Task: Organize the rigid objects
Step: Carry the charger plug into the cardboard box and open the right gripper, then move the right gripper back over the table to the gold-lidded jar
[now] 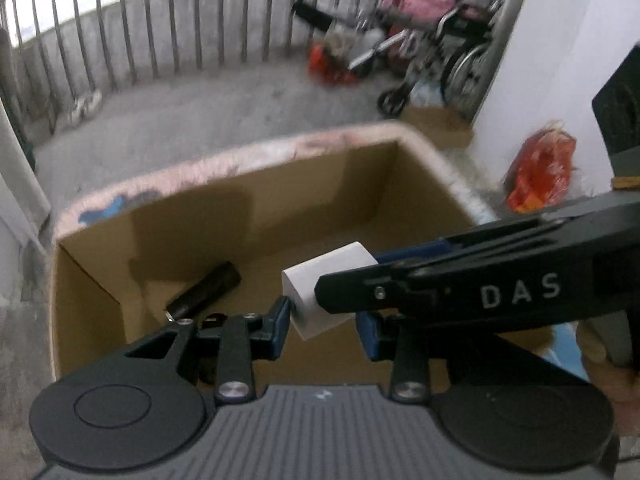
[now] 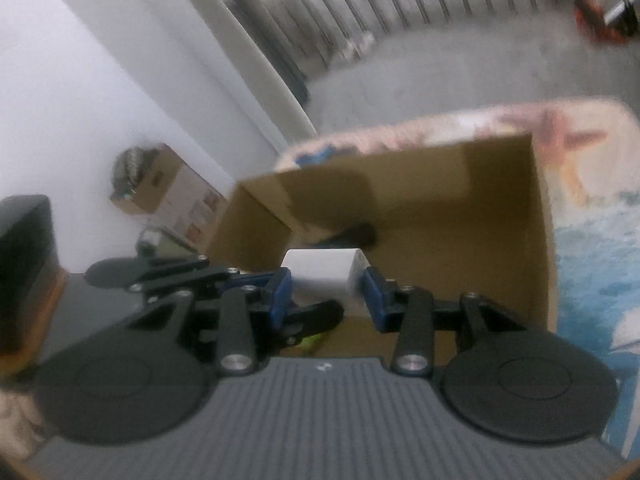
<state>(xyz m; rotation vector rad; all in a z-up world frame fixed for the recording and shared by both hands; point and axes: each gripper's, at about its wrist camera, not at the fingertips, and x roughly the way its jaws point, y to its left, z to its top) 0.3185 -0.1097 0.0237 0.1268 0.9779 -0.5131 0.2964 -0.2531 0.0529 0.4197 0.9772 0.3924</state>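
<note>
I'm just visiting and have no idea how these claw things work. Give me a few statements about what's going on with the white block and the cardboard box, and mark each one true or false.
1. The right gripper holds the white block between its blue pads. True.
2. The white block already lies on the floor of the cardboard box. False: it is held up over the open box.
3. A dark cylinder lies inside the box. True.
4. The left gripper is clamped on the white block too. False: its fingers stand apart and hold nothing; the block only passes in front of them.
5. The box's flaps are closed. False: the box is open on top.
</note>
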